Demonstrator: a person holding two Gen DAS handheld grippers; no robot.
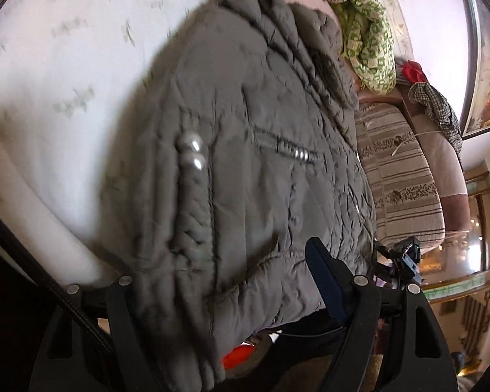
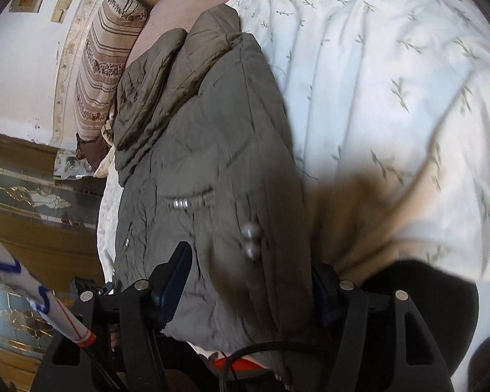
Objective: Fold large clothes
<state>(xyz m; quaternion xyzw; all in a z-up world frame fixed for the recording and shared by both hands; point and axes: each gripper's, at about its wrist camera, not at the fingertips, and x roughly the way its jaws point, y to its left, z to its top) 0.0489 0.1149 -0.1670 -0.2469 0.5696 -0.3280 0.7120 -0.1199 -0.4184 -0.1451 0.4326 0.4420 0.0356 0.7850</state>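
Two grippers: the left gripper [image 1: 232,307] and the right gripper [image 2: 248,290] each have the near hem of the jacket lying between their spread black fingers; from these views I cannot tell whether either one is clamping the cloth or merely straddling it.
Task's thing: a grey-olive quilted padded jacket [image 1: 254,150], lying lengthwise on the white leaf-print bedspread [image 2: 375,65], hem nearest the grippers, hood end farthest.
Handling, judged: soft, puffy and bulky, probably light for its size; the filling should spring back, so folds will want pressing flat. The smooth shell looks somewhat slippery.
Hard spots: two round silver snap buttons [image 2: 252,240] just beyond the right gripper, and a metal zip pull on the pocket [image 2: 187,202] further up the jacket; best kept out of the fingers.
Where to hold, judged: the stitched hem and side seams, where the layers are thinnest and firmest.
Beyond the jacket: a brown-striped beige bolster pillow [image 2: 104,65] beside the hood end, then a crumpled green patterned cloth [image 1: 369,42] past it.
Writing: none legible; a white tube with blue marks [image 2: 32,297] beside the right gripper carries marks I cannot read. No brand shows on the jacket.
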